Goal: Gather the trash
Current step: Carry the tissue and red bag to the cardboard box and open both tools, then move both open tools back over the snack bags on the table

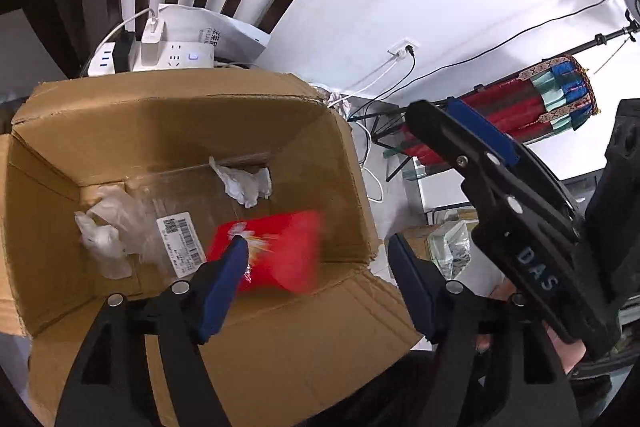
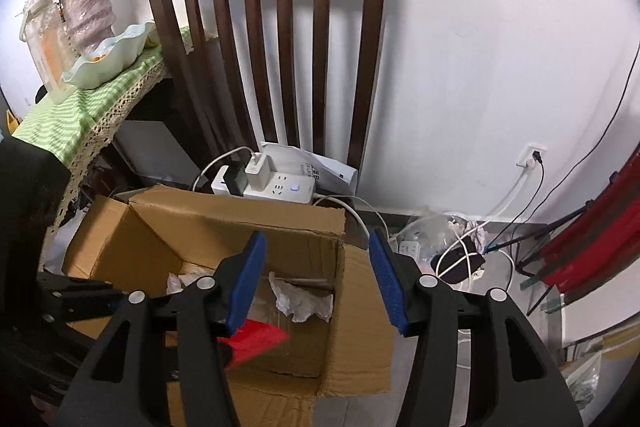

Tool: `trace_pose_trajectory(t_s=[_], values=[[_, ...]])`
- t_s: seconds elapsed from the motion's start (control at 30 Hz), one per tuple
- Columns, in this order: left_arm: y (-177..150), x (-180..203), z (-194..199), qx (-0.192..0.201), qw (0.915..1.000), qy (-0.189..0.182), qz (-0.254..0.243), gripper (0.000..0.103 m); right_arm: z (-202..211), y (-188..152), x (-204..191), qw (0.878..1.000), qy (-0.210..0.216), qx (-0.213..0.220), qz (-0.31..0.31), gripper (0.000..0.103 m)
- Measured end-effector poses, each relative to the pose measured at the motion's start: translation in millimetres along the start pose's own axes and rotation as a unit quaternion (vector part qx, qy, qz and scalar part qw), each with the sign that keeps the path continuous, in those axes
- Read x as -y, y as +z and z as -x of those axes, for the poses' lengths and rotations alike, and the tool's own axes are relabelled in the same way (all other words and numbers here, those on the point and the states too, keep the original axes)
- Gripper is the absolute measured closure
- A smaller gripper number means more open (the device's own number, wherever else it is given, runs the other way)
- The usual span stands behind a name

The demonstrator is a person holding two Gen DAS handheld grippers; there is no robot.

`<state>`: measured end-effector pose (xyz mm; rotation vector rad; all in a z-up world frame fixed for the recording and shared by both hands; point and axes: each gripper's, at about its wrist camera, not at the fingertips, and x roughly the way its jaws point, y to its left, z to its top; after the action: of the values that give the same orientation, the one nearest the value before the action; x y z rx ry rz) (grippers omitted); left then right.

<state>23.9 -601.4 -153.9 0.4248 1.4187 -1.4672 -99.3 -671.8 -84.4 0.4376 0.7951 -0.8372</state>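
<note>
An open cardboard box (image 1: 180, 87) (image 2: 240, 215) stands on the floor and holds trash. Inside lie a crumpled white tissue (image 1: 246, 185) (image 2: 300, 301), clear plastic wrap with a barcode label (image 1: 120, 223), and a red snack packet (image 1: 280, 251) (image 2: 256, 341), which is blurred. My left gripper (image 1: 318, 247) hangs open over the box, with the red packet lower down inside it, just past the left fingertip. My right gripper (image 2: 317, 243) is also open above the box with nothing between its pads; it shows at the right of the left wrist view (image 1: 460, 131).
A white power strip (image 2: 264, 187) with chargers lies behind the box, in front of a dark wooden chair (image 2: 280, 27). A table with a green checked cloth (image 2: 80, 107), vases and a dish stands on the left. Cables, a plastic bag and a stand with red fabric (image 1: 532, 107) crowd the right.
</note>
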Motion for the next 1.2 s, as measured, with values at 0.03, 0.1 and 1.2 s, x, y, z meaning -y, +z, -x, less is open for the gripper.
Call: trace_pose_trajectory(t_s=[0.03,0.1,1.2], values=[[0,0,3,0.005,1.0,0.001,-0.001,0.032,-1,-1,0,1.0,0.0,-0.001,-0.001,0.051],[-1,-4,12,0.015,0.9999,0.008,0.0,0.03,-3,-1,-2,1.0,0.001,-0.004,0.0,0.051],[-144,-27,304,0.304,0.9266,0.222,-0.001,0.021,100,18,-166,0.985,0.1,0.115,0.086,0.038]])
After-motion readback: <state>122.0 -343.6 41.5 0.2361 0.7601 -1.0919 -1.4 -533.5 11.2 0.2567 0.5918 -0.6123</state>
